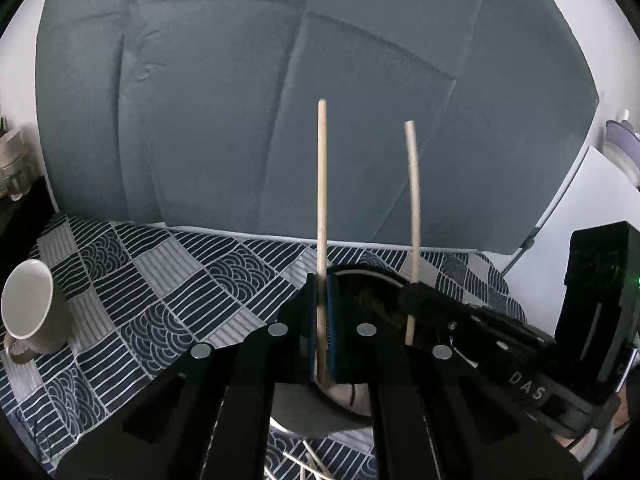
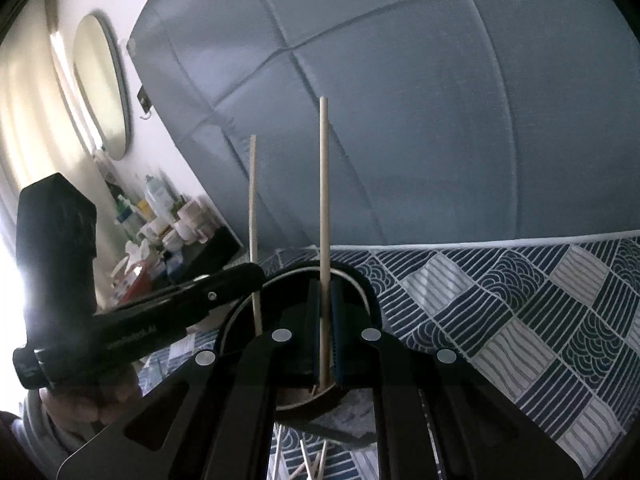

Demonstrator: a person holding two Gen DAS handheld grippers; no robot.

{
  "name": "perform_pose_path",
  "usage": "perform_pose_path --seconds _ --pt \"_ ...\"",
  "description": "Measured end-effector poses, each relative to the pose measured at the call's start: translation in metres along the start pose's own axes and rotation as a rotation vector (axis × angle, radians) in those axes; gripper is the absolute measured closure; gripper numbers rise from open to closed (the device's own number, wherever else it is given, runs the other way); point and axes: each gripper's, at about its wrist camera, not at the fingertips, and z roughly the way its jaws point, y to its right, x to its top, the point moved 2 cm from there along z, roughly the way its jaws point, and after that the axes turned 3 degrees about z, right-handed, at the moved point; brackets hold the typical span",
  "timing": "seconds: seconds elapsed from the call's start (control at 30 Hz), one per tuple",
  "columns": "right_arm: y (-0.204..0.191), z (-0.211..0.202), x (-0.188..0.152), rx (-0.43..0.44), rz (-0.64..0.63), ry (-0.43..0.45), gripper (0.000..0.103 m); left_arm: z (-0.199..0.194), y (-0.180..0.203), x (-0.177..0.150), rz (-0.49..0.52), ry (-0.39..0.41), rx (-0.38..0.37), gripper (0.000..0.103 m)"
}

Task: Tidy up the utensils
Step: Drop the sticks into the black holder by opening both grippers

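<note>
My left gripper [image 1: 321,320] is shut on a wooden chopstick [image 1: 322,184] that stands upright between its blue pads, its lower end inside a dark round holder [image 1: 360,276] on the table. My right gripper [image 2: 325,320] is shut on a second wooden chopstick [image 2: 324,200], also upright with its lower end in the same holder [image 2: 360,280]. In the left wrist view the right gripper [image 1: 416,296] shows with its chopstick [image 1: 413,200]. In the right wrist view the left gripper [image 2: 256,276] shows with its chopstick [image 2: 253,208]. Several loose chopsticks [image 2: 308,464] lie on the cloth below.
A blue-and-white patterned tablecloth [image 1: 160,280] covers the table. A white mug [image 1: 28,304] stands at the left. A grey-blue padded panel [image 1: 280,100] rises behind the table. Bottles and jars [image 2: 160,220] crowd a shelf at the far left, under an oval mirror [image 2: 102,84].
</note>
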Motion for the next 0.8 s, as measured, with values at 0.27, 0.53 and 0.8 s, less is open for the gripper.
perform_pose_path --seconds 0.27,0.53,0.8 --pt "-0.007 -0.020 -0.007 -0.066 -0.025 0.025 0.094 -0.014 0.004 -0.006 0.033 -0.024 0.021 0.087" --pt "-0.005 -0.064 0.017 -0.174 0.009 0.123 0.030 -0.054 -0.008 0.010 0.004 0.030 0.095 0.035" --pt "0.002 -0.096 0.041 -0.212 0.098 0.167 0.015 -0.078 -0.020 0.020 0.024 0.031 0.130 0.006"
